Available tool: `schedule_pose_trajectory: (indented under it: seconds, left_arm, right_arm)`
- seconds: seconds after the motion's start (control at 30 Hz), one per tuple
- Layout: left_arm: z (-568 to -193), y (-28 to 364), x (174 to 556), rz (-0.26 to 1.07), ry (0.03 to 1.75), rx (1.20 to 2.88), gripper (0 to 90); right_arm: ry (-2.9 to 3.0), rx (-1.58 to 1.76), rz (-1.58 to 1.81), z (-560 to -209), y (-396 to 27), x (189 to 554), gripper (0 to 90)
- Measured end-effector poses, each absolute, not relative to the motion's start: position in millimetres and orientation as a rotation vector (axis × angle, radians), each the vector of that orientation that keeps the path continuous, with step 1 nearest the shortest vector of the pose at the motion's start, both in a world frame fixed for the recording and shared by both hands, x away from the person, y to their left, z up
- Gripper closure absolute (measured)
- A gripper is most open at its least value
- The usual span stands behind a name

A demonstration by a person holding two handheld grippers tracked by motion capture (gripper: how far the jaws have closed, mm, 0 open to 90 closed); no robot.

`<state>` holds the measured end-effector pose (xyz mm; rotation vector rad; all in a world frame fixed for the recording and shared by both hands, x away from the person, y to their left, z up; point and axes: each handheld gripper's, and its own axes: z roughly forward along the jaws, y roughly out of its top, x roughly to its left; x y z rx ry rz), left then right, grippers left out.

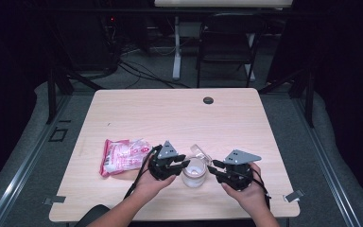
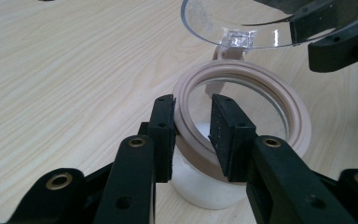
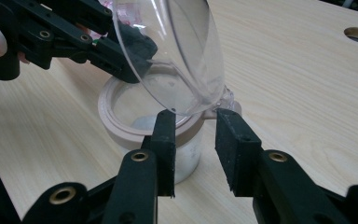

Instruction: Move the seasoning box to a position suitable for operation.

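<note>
A small clear jar (image 1: 194, 175) with a beige rim (image 2: 261, 74) stands near the table's front edge, with something white at its bottom. Its clear hinged lid (image 3: 177, 51) is tilted up and open. My left gripper (image 2: 193, 121) straddles the near rim, one jaw outside and one inside the jar, and a small gap shows at the inner pad. My right gripper (image 3: 196, 126) comes from the other side. Its jaws stand apart, either side of the lid's lower edge and hinge (image 3: 223, 100). In the high view the left gripper (image 1: 185, 161) and right gripper (image 1: 213, 168) flank the jar.
A pink and white plastic packet (image 1: 123, 156) lies left of the jar on the pale wooden table (image 1: 170, 113). A dark cable hole (image 1: 208, 100) sits near the far edge. A chair (image 1: 227, 38) stands beyond the table.
</note>
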<state>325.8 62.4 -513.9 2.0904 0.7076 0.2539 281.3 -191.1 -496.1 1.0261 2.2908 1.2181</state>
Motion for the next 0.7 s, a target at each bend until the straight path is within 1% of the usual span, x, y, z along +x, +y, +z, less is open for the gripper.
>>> schedule_pose_trajectory:
  seconds: [0.37,0.6,0.7]
  left_arm:
    - [-514.3,62.6,325.2,0.258,0.708,2.088,70.7]
    - [-514.8,62.5,325.1,0.259,0.709,2.082,70.8]
    - [-514.9,62.5,325.1,0.260,0.709,2.082,70.8]
  right_arm:
    - [2.244,1.076,1.223,-497.2,-199.1,285.1,74.3]
    - [2.238,1.106,1.227,-498.5,-201.5,286.6,73.7]
    - [2.237,1.107,1.232,-498.8,-200.7,286.7,71.1]
